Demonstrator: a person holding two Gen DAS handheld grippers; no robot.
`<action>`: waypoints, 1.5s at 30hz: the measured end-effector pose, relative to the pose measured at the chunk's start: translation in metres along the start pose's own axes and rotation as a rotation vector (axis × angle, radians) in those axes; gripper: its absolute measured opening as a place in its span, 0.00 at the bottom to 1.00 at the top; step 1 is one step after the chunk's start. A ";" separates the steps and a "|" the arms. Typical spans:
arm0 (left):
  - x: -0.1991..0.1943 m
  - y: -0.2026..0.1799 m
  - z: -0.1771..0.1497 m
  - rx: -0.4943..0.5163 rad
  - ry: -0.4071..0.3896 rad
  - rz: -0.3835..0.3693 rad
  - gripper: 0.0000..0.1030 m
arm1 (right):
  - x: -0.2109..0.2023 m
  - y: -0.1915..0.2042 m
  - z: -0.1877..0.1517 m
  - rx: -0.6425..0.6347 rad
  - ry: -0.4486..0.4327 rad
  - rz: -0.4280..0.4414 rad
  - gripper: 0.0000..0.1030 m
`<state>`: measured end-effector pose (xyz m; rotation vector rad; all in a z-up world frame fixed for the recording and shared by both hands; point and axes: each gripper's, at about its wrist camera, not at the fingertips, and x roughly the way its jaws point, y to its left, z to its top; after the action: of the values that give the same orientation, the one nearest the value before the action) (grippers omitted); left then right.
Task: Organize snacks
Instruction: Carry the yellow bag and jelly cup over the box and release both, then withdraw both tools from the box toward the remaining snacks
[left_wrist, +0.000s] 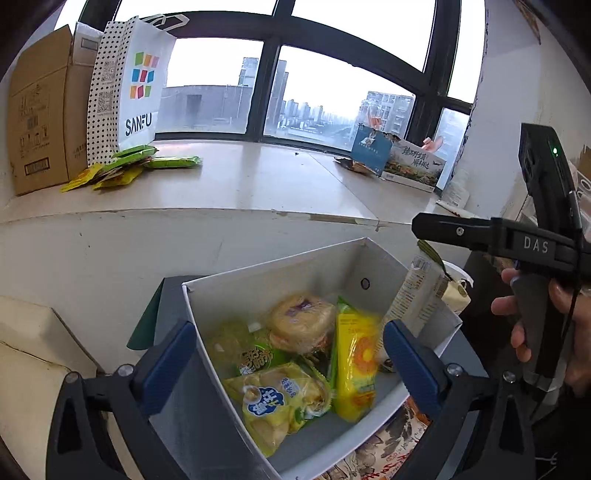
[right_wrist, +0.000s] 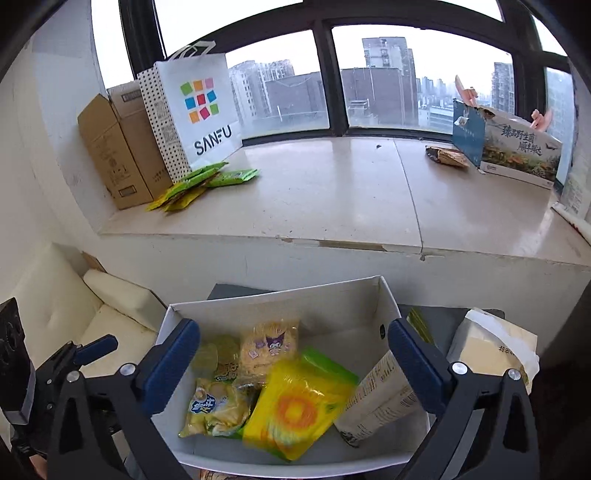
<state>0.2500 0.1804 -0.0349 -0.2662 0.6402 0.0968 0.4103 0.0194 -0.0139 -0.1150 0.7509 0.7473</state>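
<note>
Snacks lie together in a white cardboard box (right_wrist: 280, 295) with thin, straight walls, which stands below the stone window ledge (right_wrist: 332, 192). We see in it a glossy yellow packet (right_wrist: 295, 410) with an orange sun print, a crinkled clear bag of pale chips (right_wrist: 214, 410), a round green-labelled pack (right_wrist: 218, 354), a soft bag of noodle-like snack (right_wrist: 269, 347) with a small cartoon figure, and a tall beige pouch (right_wrist: 380, 398) that leans on the right wall of the box.

We hold our left gripper (left_wrist: 288, 365) and our right gripper (right_wrist: 291, 365) above the box. Both have their blue ribbed pads (right_wrist: 173, 365) spread wide, about as wide as the box, and they grip nothing and touch nothing.

On the ledge, well apart from the box, flat green and yellow sachets (right_wrist: 199, 181) lie in a loose pile just beside a white paper bag (right_wrist: 199, 110) and brown cartons (right_wrist: 114, 147).
</note>
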 end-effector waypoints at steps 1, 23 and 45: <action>-0.002 -0.002 0.000 0.007 -0.002 -0.003 1.00 | -0.001 0.000 -0.001 -0.002 -0.003 -0.001 1.00; -0.129 -0.058 -0.103 0.160 -0.060 -0.119 1.00 | -0.143 -0.022 -0.164 -0.017 -0.133 0.066 1.00; -0.113 -0.097 -0.199 0.198 0.075 -0.177 1.00 | -0.054 -0.076 -0.229 0.128 0.040 0.037 1.00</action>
<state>0.0618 0.0316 -0.0991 -0.1343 0.6927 -0.1470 0.3018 -0.1477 -0.1597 -0.0007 0.8390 0.7315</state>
